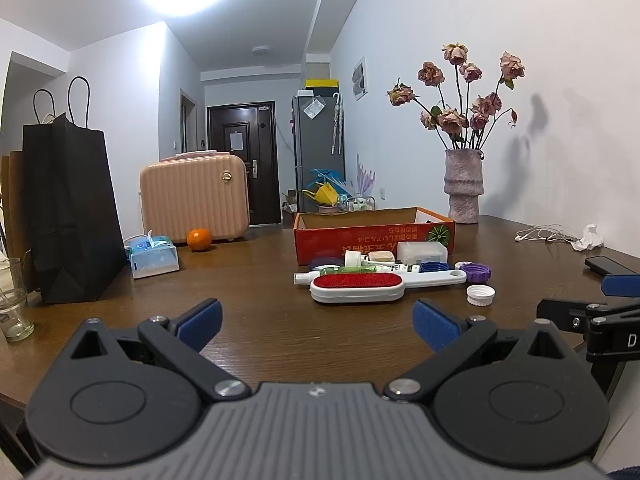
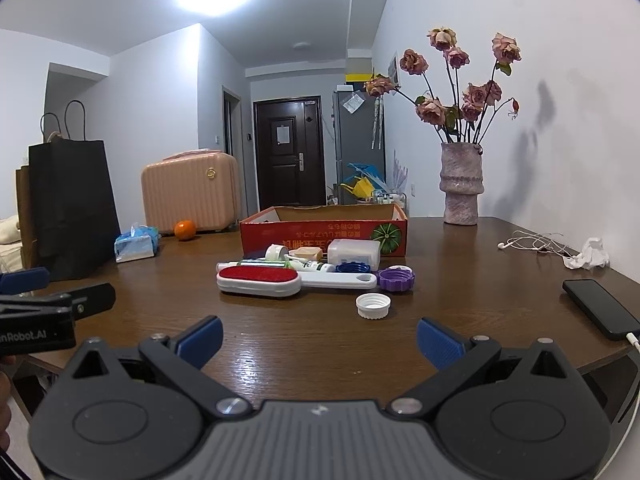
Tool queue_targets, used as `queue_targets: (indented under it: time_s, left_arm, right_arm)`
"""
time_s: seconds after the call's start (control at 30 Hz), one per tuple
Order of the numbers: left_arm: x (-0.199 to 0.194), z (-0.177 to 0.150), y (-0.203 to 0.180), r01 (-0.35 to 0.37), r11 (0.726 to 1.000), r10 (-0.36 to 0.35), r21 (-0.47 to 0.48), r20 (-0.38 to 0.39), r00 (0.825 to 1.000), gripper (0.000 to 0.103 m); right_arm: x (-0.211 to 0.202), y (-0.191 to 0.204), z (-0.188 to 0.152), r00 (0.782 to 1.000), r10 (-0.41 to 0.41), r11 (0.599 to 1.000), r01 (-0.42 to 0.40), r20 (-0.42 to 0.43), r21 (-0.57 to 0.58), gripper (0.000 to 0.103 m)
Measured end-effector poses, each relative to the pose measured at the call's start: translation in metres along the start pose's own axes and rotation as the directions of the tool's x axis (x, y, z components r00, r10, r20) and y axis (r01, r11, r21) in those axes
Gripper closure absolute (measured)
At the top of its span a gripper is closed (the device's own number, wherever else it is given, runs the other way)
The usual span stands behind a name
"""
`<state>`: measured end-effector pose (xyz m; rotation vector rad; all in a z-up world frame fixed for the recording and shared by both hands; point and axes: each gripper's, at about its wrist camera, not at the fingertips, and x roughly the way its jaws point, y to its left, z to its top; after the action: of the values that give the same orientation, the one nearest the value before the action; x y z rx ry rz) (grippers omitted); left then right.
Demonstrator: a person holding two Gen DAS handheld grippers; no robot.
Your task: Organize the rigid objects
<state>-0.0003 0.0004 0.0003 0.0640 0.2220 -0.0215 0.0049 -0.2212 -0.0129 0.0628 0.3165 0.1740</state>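
Left gripper (image 1: 316,326): lower centre of the left wrist view, blue pads spread wide, nothing between them, above bare wooden table (image 1: 248,280). Right gripper (image 2: 318,340): lower centre of the right wrist view, likewise spread wide and holding nothing. Just beyond, mid-frame: white lint brush (image 2: 259,280) with red pad, lying flat; white bottle cap (image 2: 373,305) apart on its near right; purple cap (image 2: 396,279) and blue cap (image 2: 352,268) at the brush handle's end. Behind these, touching in a cluster: small bottles and a white plastic container (image 2: 354,253). Behind the cluster: open red cardboard box (image 2: 324,234). Far right: vase of dried roses (image 2: 460,184), earphones (image 2: 532,242), black phone (image 2: 600,308). Left side: orange (image 2: 184,229), tissue pack (image 2: 135,245), black paper bag (image 2: 72,208).
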Motion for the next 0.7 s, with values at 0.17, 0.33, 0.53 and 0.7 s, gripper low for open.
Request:
queue_targets:
  time_s: [0.17,0.33,0.53,0.7]
  left_arm:
    - [0.0003,0.0,0.0004,0.0,1.0,0.0,0.001,0.001,1.0,0.0]
    - [0.0003,0.0001,0.0001,-0.001,1.0,0.001,0.002,0.002,1.0,0.0]
    - [-0.0004,0.0001,-0.0003,-0.001,1.0,0.001,0.006,0.006,1.0,0.0]
    - [-0.0005,0.0,-0.0005,-0.001,1.0,0.001,0.006,0.006,1.0,0.0]
  right_arm:
    - [-0.0007,-0.0015,0.0006,1.0,-0.007,1.0,0.007,0.005,0.007,0.0]
    - [-0.0004,-0.0028,0.0,1.0,-0.008,1.0,0.008,0.002,0.011,0.0]
    - [0.0003,-0.0035,0.0001,1.0,-0.007,1.0,0.007,-0.002,0.015,0.0]
    - [0.0011,-0.004,-0.0001,1.0,-0.009,1.0,0.009,0.002,0.014,0.0]
